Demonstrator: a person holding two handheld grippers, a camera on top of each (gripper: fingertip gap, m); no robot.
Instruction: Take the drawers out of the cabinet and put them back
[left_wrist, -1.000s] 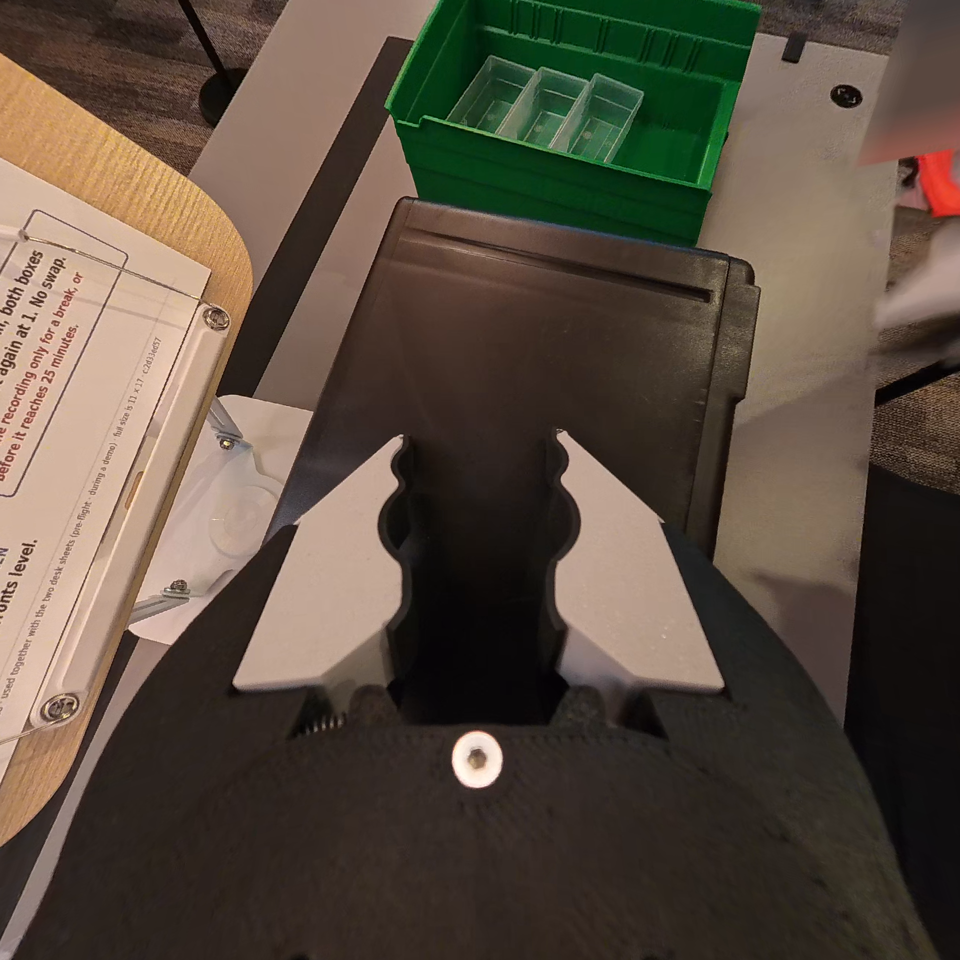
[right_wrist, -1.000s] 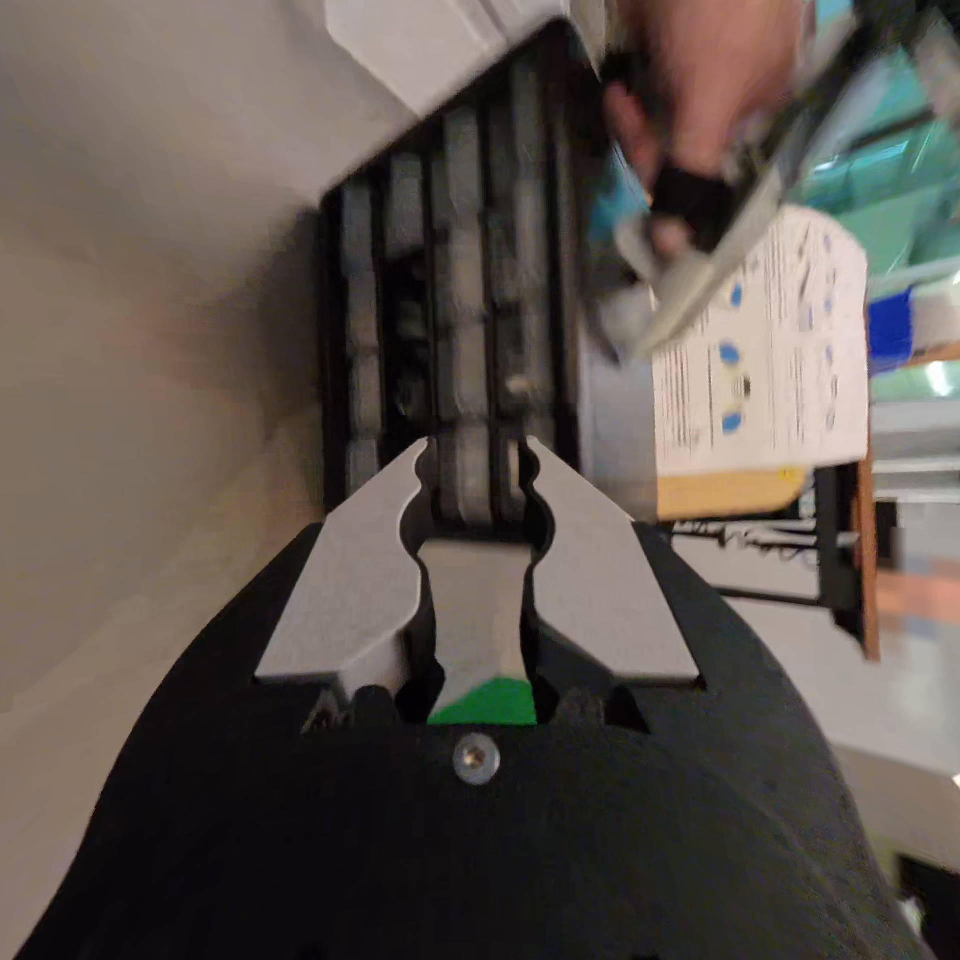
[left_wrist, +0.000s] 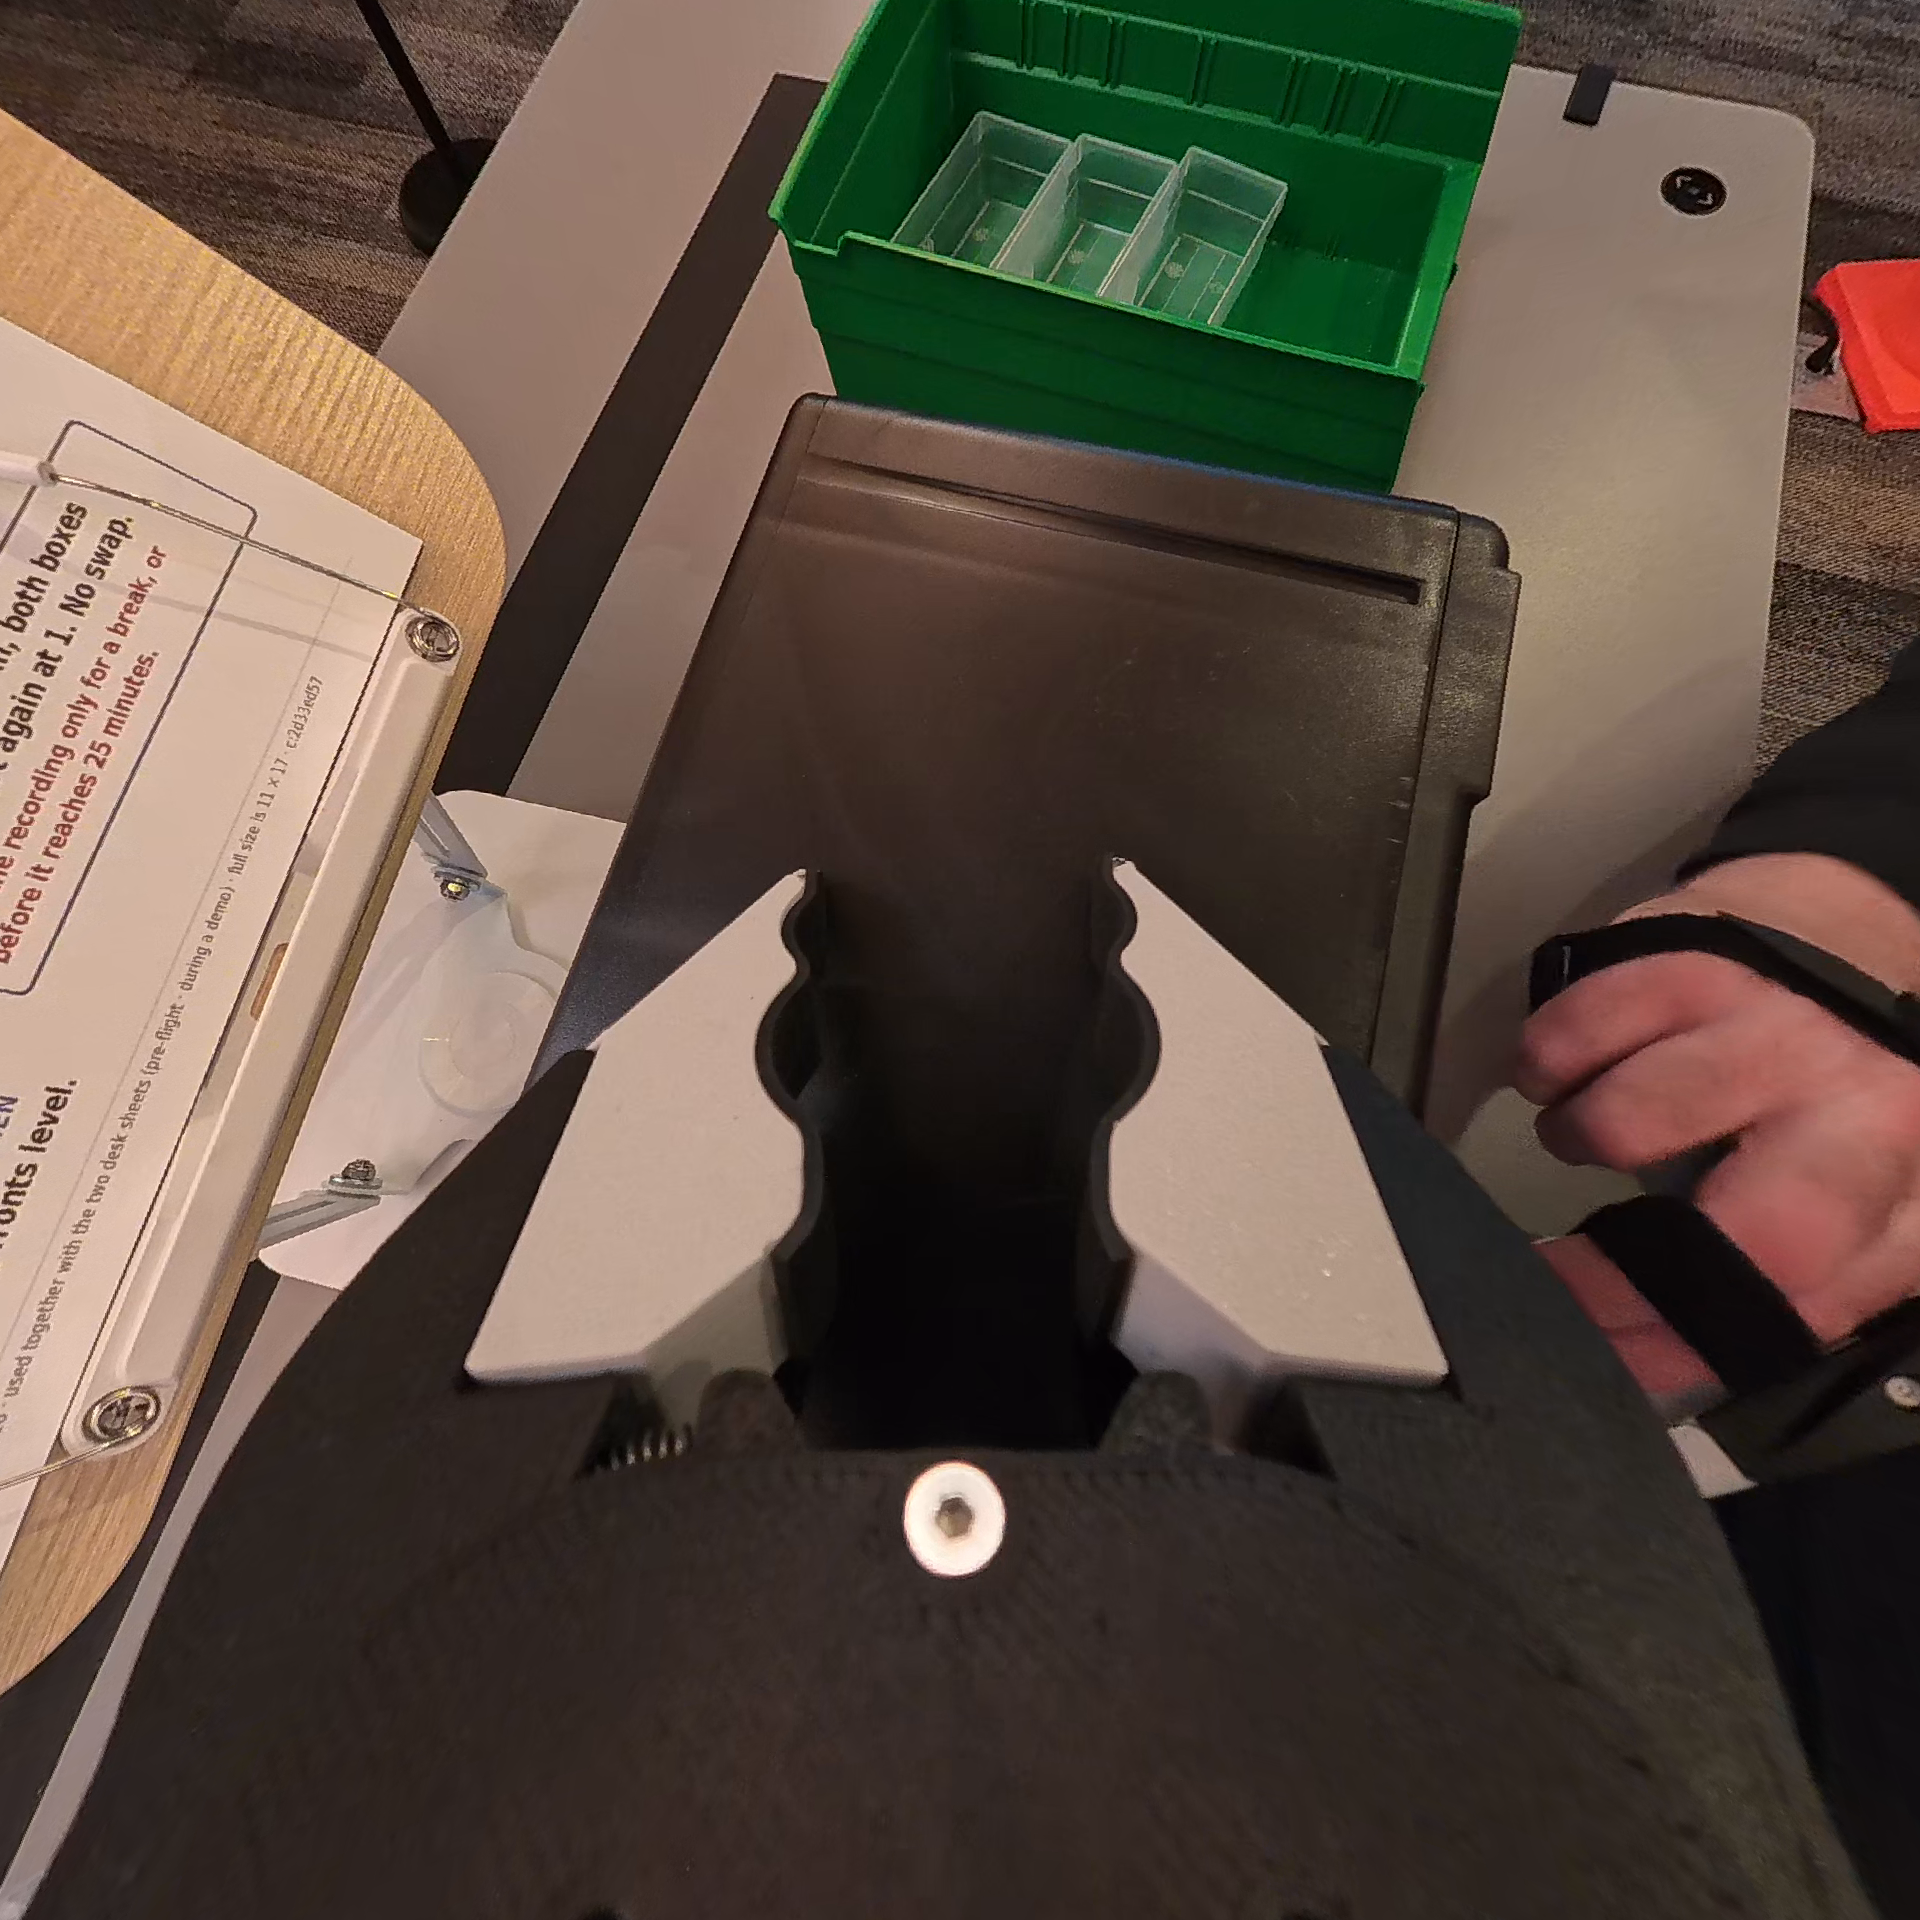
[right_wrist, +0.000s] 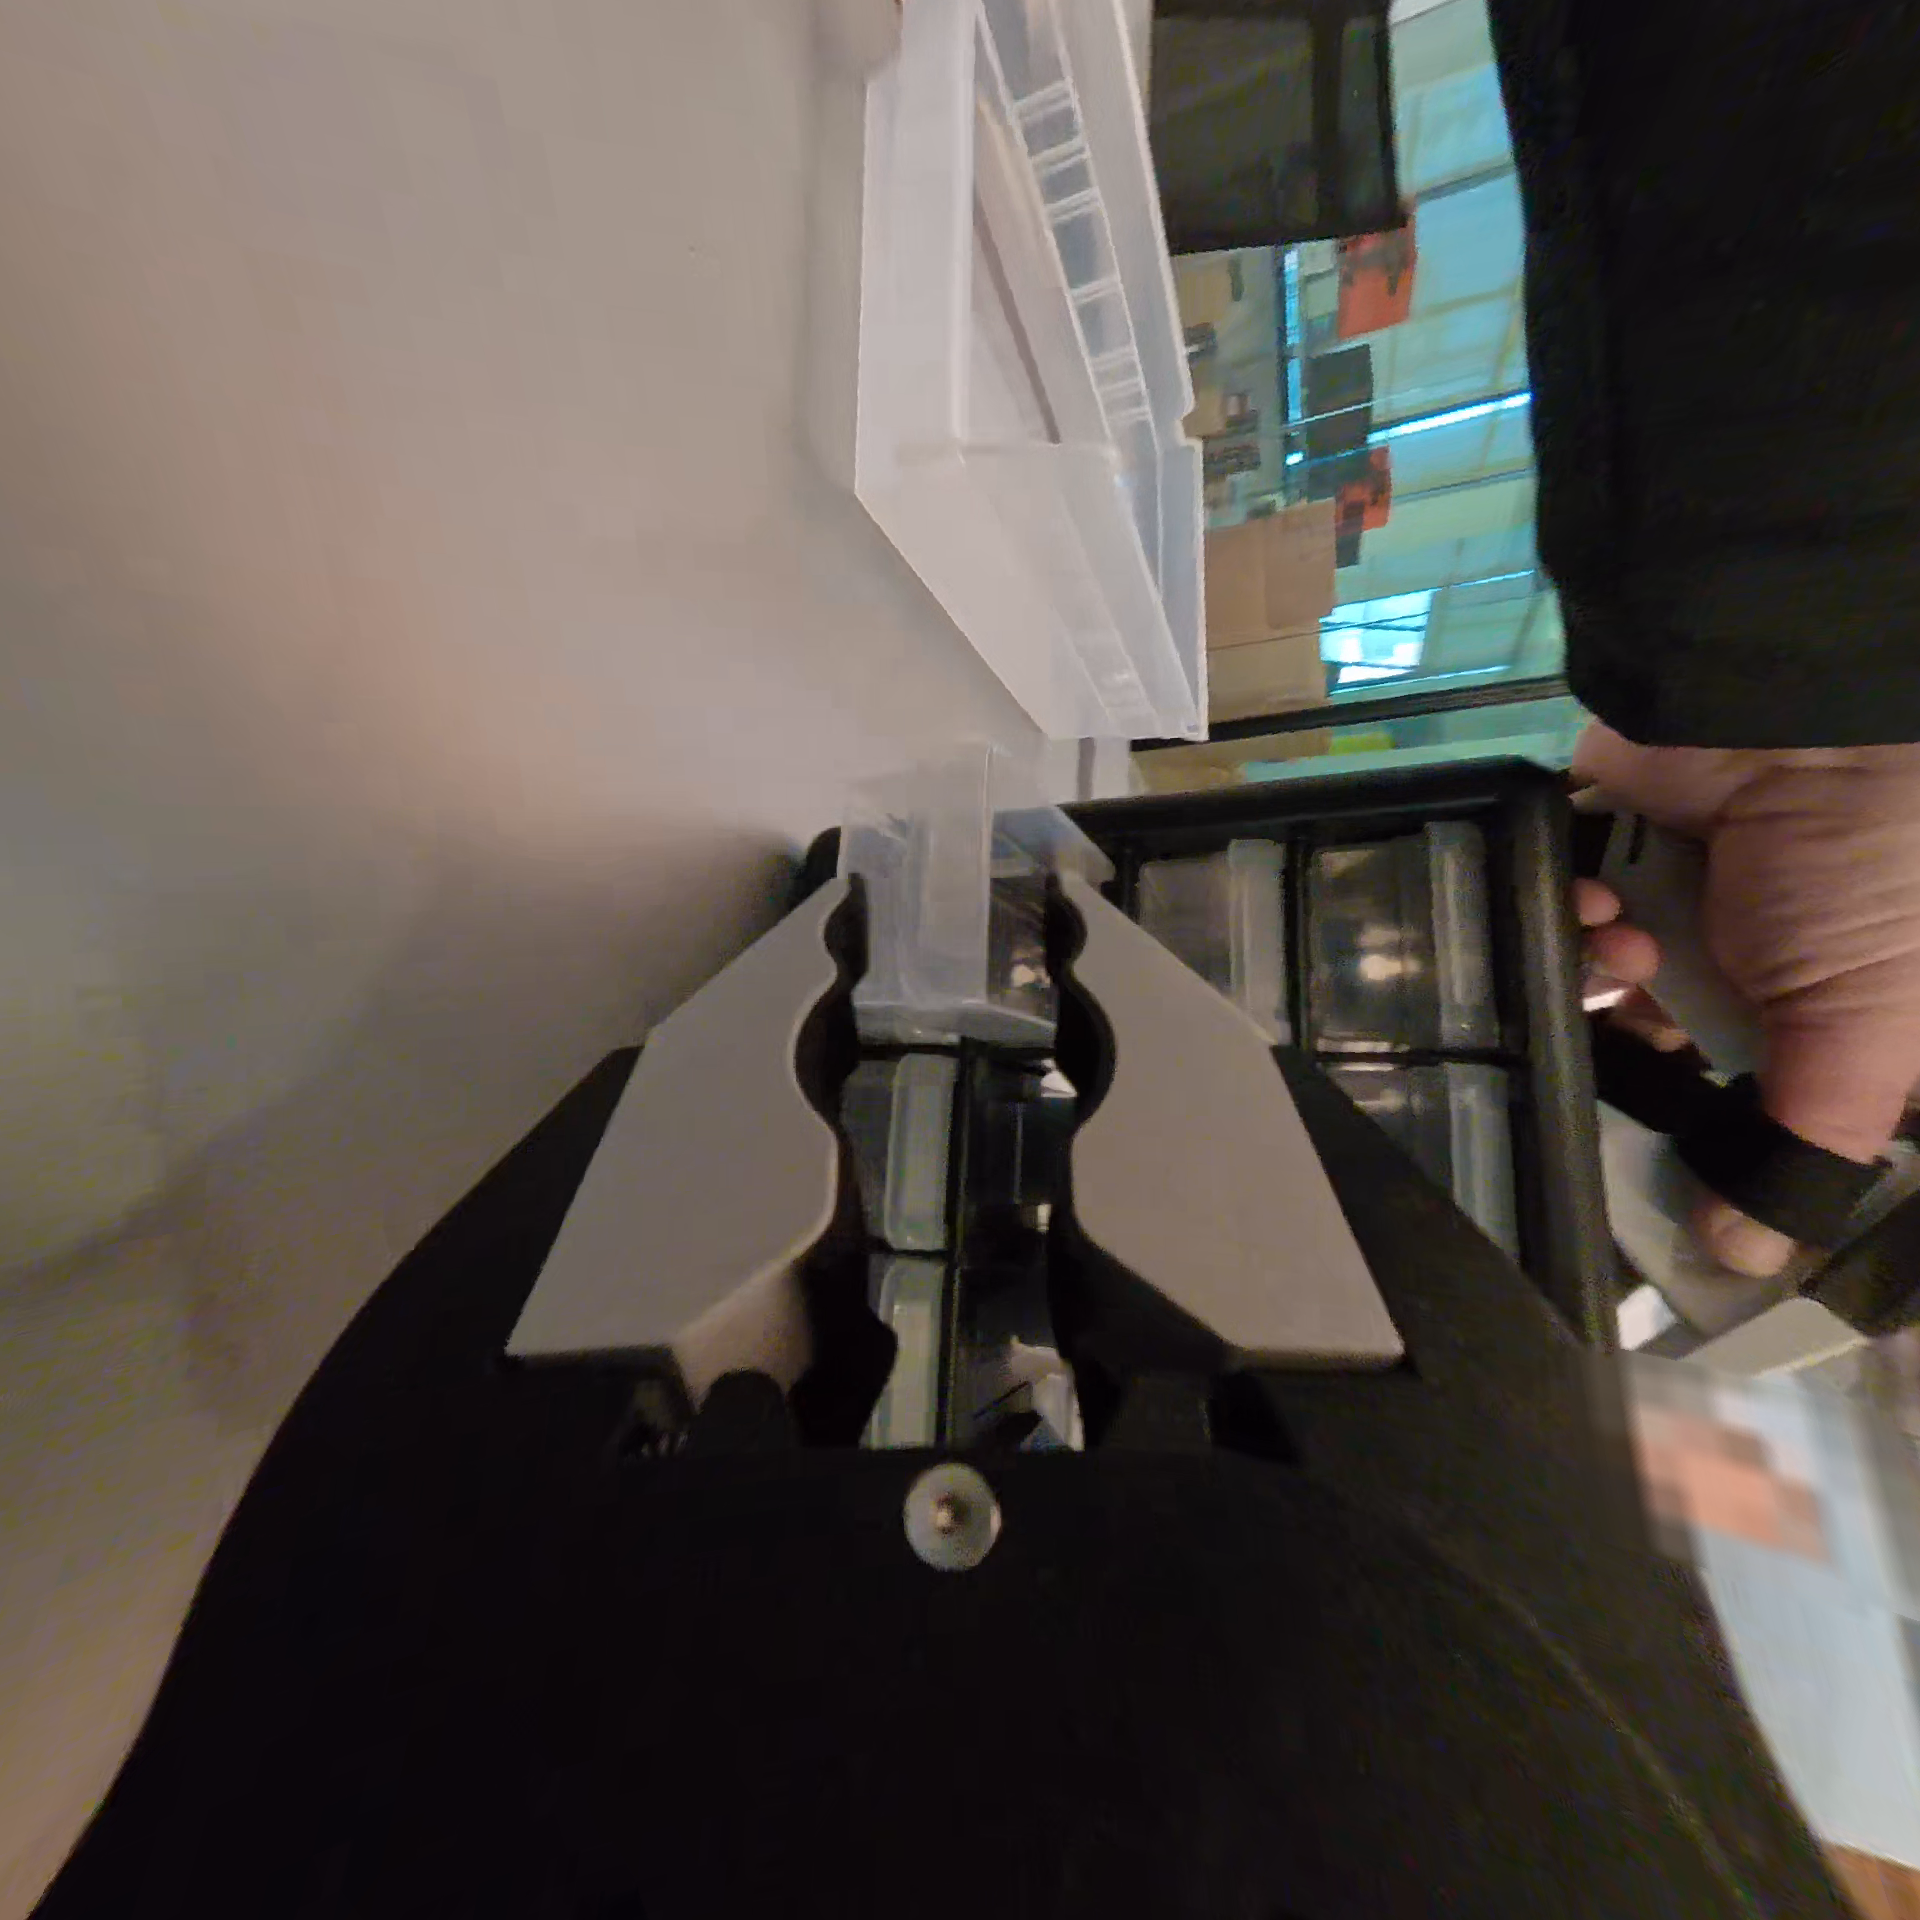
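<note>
Three clear small drawers (left_wrist: 1091, 223) sit side by side in the green bin (left_wrist: 1340, 301), which stands at 12 o'clock, touching the far edge of the black cabinet (left_wrist: 1091, 707). Left gripper (left_wrist: 958, 883) hovers above the cabinet's top panel, fingers apart and empty. Printed sheet (left_wrist: 125, 831) lies on the wooden desk (left_wrist: 208, 343) at 9 o'clock. Right gripper (right_wrist: 951, 894) faces the cabinet's drawer front, fingers spread, a clear drawer (right_wrist: 925, 914) between the tips; contact cannot be confirmed. Larger clear drawer (right_wrist: 1029, 416) lies on the grey table (right_wrist: 416, 520) at 12 o'clock. A hand (right_wrist: 1787, 956) at 3 o'clock grips the other gripper's handle beside the cabinet.
</note>
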